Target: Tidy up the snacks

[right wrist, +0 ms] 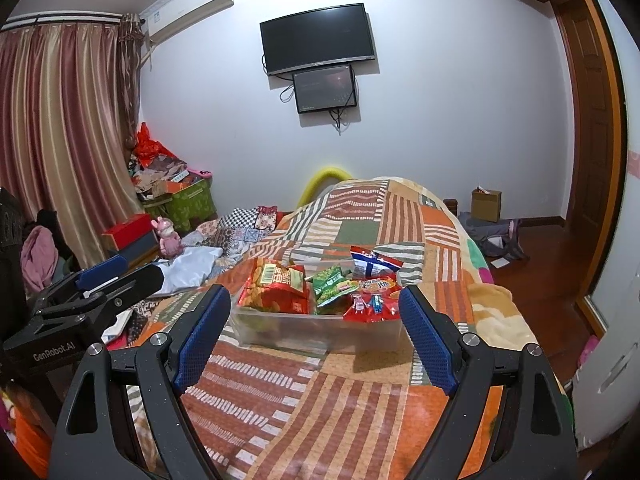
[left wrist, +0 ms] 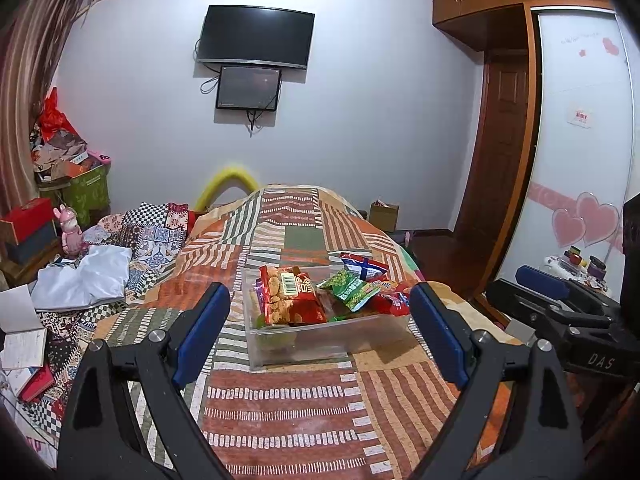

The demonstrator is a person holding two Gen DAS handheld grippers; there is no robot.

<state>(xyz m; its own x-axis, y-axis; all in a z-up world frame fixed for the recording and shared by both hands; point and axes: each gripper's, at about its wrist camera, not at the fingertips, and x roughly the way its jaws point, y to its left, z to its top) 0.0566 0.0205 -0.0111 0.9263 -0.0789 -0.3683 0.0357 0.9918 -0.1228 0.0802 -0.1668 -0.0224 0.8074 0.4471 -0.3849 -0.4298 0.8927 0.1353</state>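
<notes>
A clear plastic bin point(left wrist: 332, 340) point(right wrist: 280, 326) sits on the patchwork bedspread point(left wrist: 320, 420) point(right wrist: 328, 400) and holds several snack packets. A red packet of nuts point(left wrist: 290, 296) point(right wrist: 276, 286) lies at its left, a green packet point(left wrist: 354, 290) point(right wrist: 332, 286) in the middle, red packets point(left wrist: 390, 298) point(right wrist: 374, 298) at the right. My left gripper point(left wrist: 320, 336) is open and empty, short of the bin. My right gripper point(right wrist: 316, 340) is open and empty, also short of the bin. Each gripper shows at the edge of the other's view.
Folded cloth and quilts point(left wrist: 86, 276) and books point(left wrist: 24, 344) lie on the bed's left. Boxes and a pink toy point(left wrist: 72, 232) stand at the left wall. A wardrobe point(left wrist: 580, 140) and door point(left wrist: 504, 140) are at the right, a cardboard box point(right wrist: 486, 204) on the floor.
</notes>
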